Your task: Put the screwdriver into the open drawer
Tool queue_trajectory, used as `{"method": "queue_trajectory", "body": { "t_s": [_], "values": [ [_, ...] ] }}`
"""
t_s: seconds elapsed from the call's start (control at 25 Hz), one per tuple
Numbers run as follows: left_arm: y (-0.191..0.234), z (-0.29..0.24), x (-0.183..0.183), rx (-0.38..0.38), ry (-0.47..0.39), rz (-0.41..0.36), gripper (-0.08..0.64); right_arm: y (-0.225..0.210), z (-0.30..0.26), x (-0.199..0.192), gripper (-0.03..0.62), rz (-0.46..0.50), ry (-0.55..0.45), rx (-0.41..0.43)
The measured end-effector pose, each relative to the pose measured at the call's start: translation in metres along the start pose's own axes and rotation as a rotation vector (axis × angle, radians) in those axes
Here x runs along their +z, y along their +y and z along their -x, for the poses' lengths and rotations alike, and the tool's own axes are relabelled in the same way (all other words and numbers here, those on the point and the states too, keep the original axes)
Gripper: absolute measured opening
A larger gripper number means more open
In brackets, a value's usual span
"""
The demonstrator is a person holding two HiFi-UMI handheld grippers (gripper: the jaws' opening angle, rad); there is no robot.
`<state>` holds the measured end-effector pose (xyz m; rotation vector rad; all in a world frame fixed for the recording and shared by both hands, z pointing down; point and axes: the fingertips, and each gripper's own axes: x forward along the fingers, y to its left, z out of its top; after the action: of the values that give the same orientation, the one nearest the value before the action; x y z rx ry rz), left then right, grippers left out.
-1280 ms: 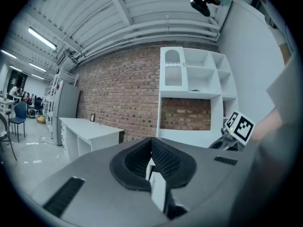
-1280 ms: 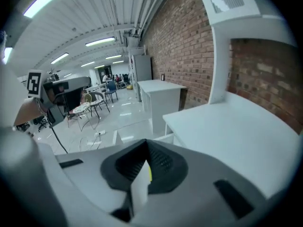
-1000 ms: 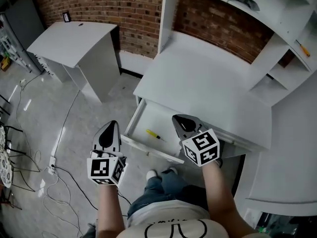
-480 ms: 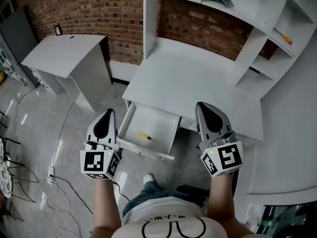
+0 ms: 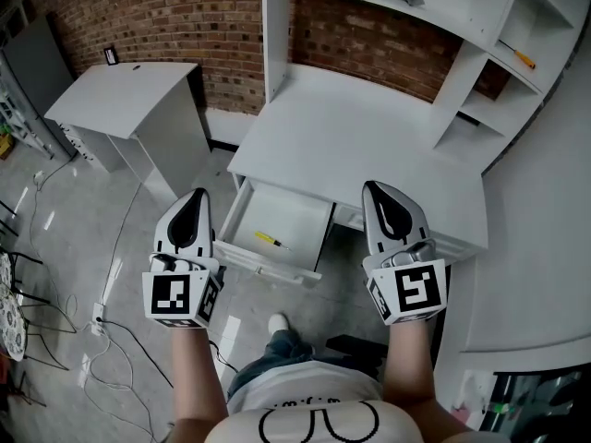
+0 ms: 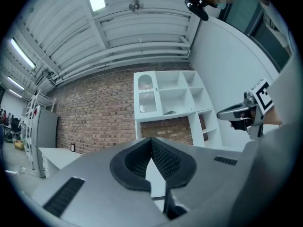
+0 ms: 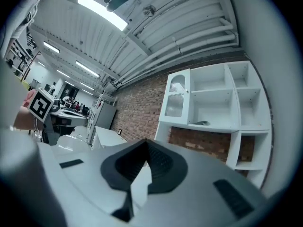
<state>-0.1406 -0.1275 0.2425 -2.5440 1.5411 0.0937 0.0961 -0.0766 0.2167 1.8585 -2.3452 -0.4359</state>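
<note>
In the open drawer (image 5: 297, 218) lies the screwdriver (image 5: 270, 239).

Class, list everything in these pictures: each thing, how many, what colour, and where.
desk: one, white, against the brick wall, shelves on top
drawer: one, white, pulled open under the desk
screwdriver: one, yellow, lying in the drawer
second screwdriver: one, orange, on a right-hand shelf
side table: one, white, left of the desk
cables: several, black and white, on the floor
left gripper: one, grey, shut, empty, left of the drawer
right gripper: one, grey, shut, empty, above the desk's front edge
</note>
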Motion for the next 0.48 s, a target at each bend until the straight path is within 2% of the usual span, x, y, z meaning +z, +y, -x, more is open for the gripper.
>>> {"method": "queue_trajectory", "body": {
  "t_s": [0.48],
  "values": [
    [0.003, 0.005, 0.017, 0.012, -0.039, -0.013, 0.012, -0.005, 0.004, 0.009, 0.009, 0.002, -0.015, -0.032]
  ]
}}
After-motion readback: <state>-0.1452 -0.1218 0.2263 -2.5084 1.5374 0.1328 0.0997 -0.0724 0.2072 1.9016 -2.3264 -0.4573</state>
